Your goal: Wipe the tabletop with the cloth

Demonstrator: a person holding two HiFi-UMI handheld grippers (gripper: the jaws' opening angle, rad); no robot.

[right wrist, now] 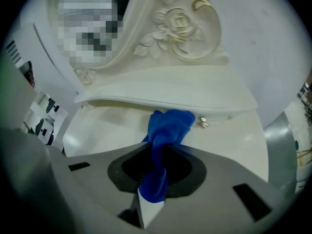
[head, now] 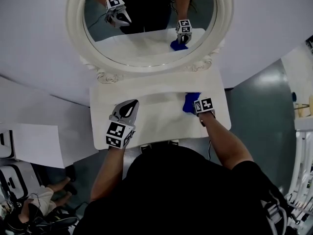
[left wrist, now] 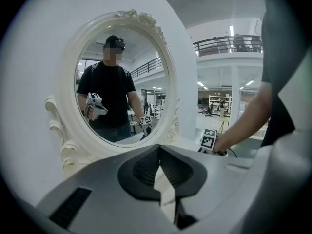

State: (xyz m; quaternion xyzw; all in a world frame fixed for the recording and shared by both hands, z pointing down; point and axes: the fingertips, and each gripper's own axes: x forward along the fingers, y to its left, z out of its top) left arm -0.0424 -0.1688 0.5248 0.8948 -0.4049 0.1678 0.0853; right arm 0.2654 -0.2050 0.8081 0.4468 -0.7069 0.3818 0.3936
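Person's black shirt (head: 186,190) fills the lower head view. Right gripper (right wrist: 155,172) has its fingers clamped on a bunched blue fabric cloth (right wrist: 168,123). The cloth's free end lies on the right part of the white table (head: 156,99), near the base of the oval white ornate-framed mirror (head: 73,28). Left gripper (left wrist: 158,155) sits over the table's left front, fingers pressed together, nothing between.
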